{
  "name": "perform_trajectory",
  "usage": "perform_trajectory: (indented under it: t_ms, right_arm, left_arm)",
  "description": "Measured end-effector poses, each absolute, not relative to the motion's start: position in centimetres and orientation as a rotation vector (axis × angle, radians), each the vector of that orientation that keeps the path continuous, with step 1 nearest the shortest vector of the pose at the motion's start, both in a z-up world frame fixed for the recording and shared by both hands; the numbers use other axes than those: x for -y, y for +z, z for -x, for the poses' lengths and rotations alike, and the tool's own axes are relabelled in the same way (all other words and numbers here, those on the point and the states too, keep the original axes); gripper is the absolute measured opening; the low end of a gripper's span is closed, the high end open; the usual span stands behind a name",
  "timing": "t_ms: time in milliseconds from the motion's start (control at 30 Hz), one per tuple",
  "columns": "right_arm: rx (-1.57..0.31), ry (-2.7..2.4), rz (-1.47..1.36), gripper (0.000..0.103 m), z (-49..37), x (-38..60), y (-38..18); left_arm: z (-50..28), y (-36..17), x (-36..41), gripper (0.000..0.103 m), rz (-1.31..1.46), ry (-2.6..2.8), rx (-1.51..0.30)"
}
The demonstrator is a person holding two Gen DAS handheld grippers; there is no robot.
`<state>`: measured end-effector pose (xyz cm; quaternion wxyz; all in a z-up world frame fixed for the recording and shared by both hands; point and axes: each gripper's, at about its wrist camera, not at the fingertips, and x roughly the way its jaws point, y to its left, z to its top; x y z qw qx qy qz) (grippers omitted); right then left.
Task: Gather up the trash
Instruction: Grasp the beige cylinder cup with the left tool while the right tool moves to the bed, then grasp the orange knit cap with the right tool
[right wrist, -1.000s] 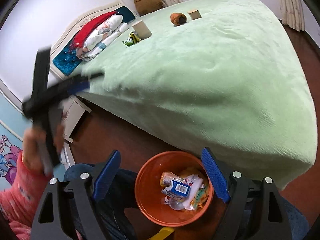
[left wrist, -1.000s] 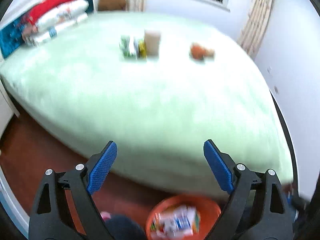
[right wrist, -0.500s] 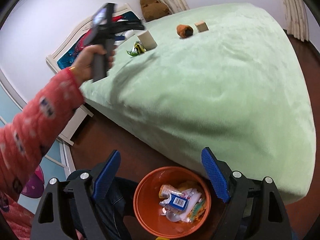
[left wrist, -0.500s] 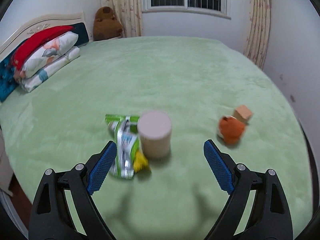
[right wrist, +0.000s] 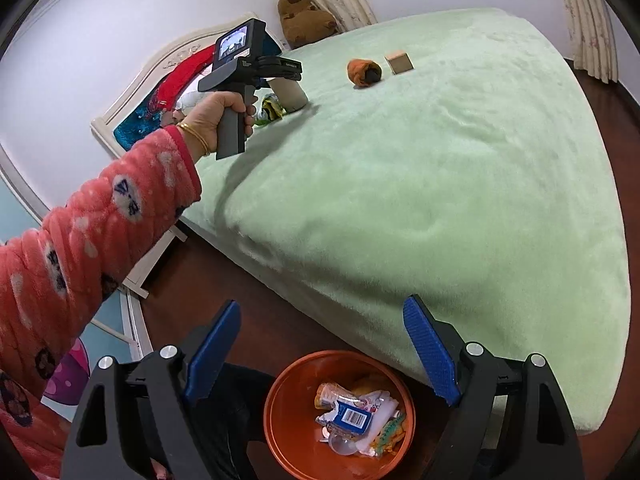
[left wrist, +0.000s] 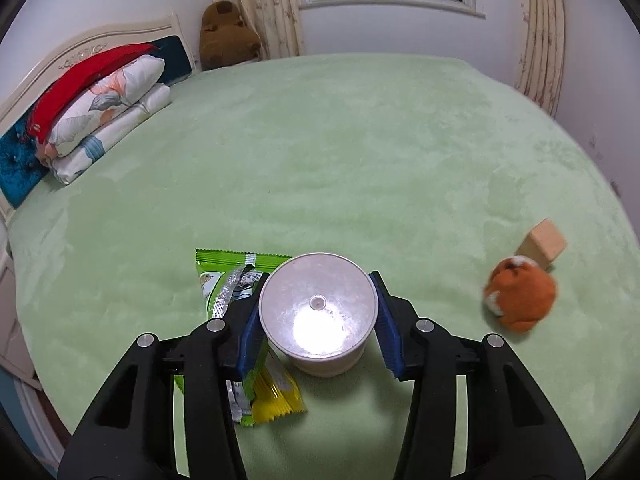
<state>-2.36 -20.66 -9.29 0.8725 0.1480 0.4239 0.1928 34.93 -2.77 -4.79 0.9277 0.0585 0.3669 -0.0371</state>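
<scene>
A beige cup (left wrist: 318, 316) stands upright on the green bed (left wrist: 360, 140). It is between the jaws of my left gripper (left wrist: 316, 294), which are closing, and both blue pads touch its rim. A green snack wrapper (left wrist: 222, 280) and a yellow wrapper (left wrist: 276, 398) lie against the cup's left side, partly under the left finger. In the right wrist view a hand in a pink sleeve holds the left gripper (right wrist: 282, 68) at the cup (right wrist: 290, 92). My right gripper (right wrist: 323, 308) hangs open and empty above an orange bin (right wrist: 280, 400) holding several pieces of trash.
An orange plush toy (left wrist: 520, 296) and a wooden block (left wrist: 546, 242) lie to the right of the cup. Folded pillows (left wrist: 100, 108) lie by the headboard, and a brown teddy (left wrist: 226, 36) sits in the corner. The bin stands on dark wooden floor (right wrist: 248, 280) beside the bed's near edge.
My left gripper travelled from above the bin, over the bed, to the cup, and its jaws narrowed onto it. The right gripper stayed open above the bin.
</scene>
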Motion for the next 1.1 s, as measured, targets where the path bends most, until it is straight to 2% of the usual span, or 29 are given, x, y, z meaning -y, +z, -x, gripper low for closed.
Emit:
perform_trajectory:
  t_ms: [233, 400, 567, 800, 967, 1100]
  right_arm:
    - [-0.816, 0.4, -0.285, 0.082, 1.0, 20.5, -6.9]
    - [-0.776, 0.366, -0.267, 0.082, -0.6, 20.4, -5.7]
    - [-0.763, 0.345, -0.232, 0.082, -2.8, 20.2, -4.9]
    - [-0.717, 0.308, -0.155, 0.082, -9.1, 19.3, -2.8]
    - [-0.799, 0.335, -0.204, 0.082, -17.5, 18.3, -3.3]
    - [-0.846, 0.246, -0.14, 0.082, -24.3, 16.9, -4.4]
  left_arm:
    - [-30.7, -1.0, 2.3, 0.047, -0.108, -0.14, -0.68]
    - [-24.5, 2.6, 1.6, 0.047, -0.146, -0.199, -0.563]
    - [-18.9, 4.5, 0.3, 0.047, -0.158, -0.265, -0.519]
    - [-13.0, 3.8, -2.4, 0.047, -0.153, -0.289, -0.547]
    - [-9.9, 2.4, -3.9, 0.047, -0.122, -0.271, -0.564]
    - [-8.3, 1.5, -5.3, 0.047, -0.052, -0.263, -0.576]
